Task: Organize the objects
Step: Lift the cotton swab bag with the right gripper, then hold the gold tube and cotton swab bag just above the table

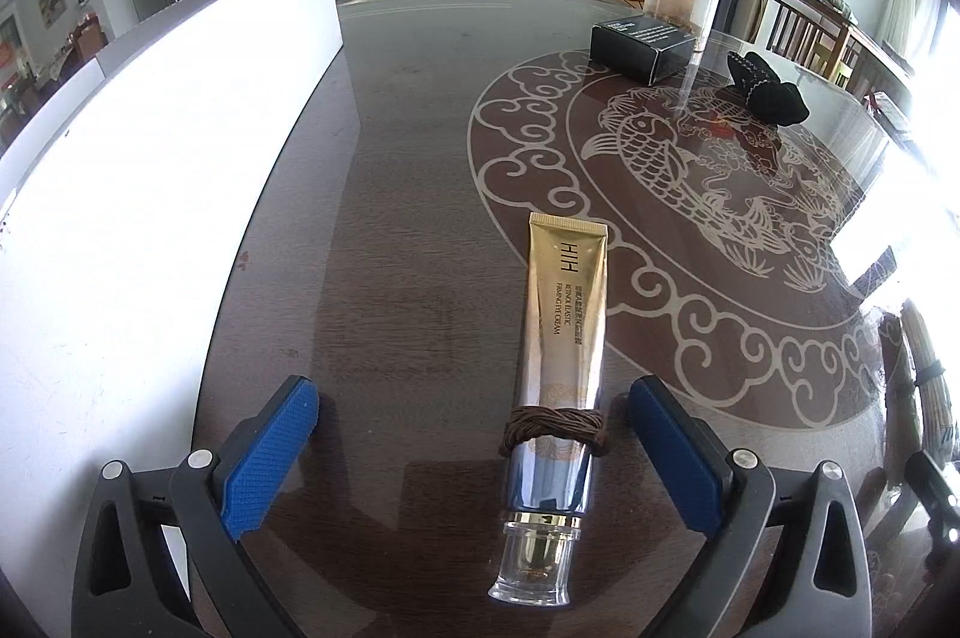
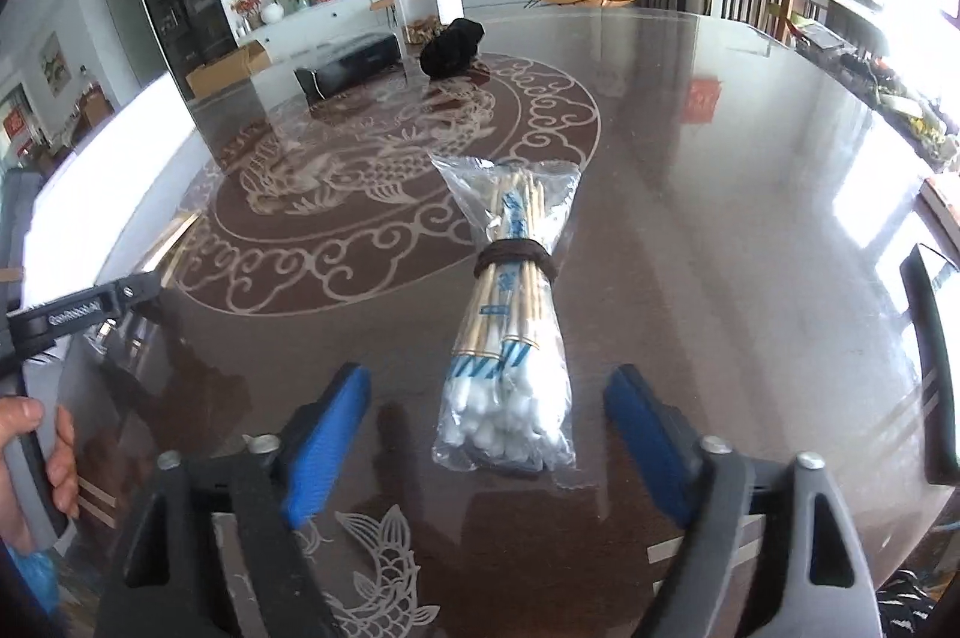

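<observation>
With jaws spread wide, the left gripper straddles the eye cream tube at lower centre, its long axis pointing straight ahead, while the equally wide right gripper faces the cotton swab pack lying likewise on the worktop.

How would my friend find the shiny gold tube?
Look at the dark glass-topped table with the pale fish pattern. Near its front edge, between the open left tongs, lies the gold eye cream tube, clear cap toward the camera. Only it is long and metallic, with a brown braided band around it.
</observation>
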`<action>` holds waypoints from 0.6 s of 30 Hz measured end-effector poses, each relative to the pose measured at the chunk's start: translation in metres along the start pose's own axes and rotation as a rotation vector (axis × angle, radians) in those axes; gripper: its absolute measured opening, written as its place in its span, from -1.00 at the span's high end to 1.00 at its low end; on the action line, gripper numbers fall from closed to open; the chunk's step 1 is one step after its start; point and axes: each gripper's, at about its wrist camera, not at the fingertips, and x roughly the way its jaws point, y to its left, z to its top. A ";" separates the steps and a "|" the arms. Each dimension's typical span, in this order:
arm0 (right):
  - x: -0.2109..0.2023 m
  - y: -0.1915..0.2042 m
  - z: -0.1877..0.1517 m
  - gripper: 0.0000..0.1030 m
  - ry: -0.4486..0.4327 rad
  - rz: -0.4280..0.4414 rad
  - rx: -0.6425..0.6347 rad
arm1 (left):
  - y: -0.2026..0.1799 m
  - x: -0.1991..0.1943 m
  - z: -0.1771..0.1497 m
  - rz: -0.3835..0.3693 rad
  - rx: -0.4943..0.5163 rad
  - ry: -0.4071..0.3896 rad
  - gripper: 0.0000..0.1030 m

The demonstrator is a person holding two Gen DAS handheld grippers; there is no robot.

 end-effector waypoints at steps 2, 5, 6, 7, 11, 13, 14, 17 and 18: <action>0.004 0.005 0.000 -0.87 0.010 -0.030 -0.031 | 0.000 0.000 0.000 0.000 0.000 0.000 -1.00; 0.007 0.011 -0.002 -0.92 0.021 -0.054 -0.068 | 0.000 0.000 0.000 0.000 0.000 0.000 -1.00; 0.008 0.011 -0.003 -0.98 0.024 -0.051 -0.072 | 0.000 0.000 0.000 0.000 0.000 0.000 -1.00; 0.008 0.011 -0.003 -1.00 0.023 -0.050 -0.072 | 0.000 0.000 0.000 0.000 0.000 0.000 -1.00; 0.008 0.009 -0.004 -1.00 0.014 -0.050 -0.072 | 0.000 0.000 0.000 0.000 0.000 0.000 -1.00; 0.008 0.009 -0.005 -1.00 0.009 -0.052 -0.071 | 0.000 0.000 0.000 0.000 0.000 0.000 -1.00; 0.008 0.009 -0.005 -1.00 0.007 -0.053 -0.070 | 0.000 0.000 0.000 0.000 0.000 0.000 -1.00; 0.007 0.009 -0.006 -1.00 0.001 -0.056 -0.067 | 0.000 0.000 0.000 0.000 0.000 0.000 -1.00; 0.007 0.009 -0.006 -1.00 0.001 -0.056 -0.067 | 0.000 0.000 0.000 0.000 0.000 0.000 -1.00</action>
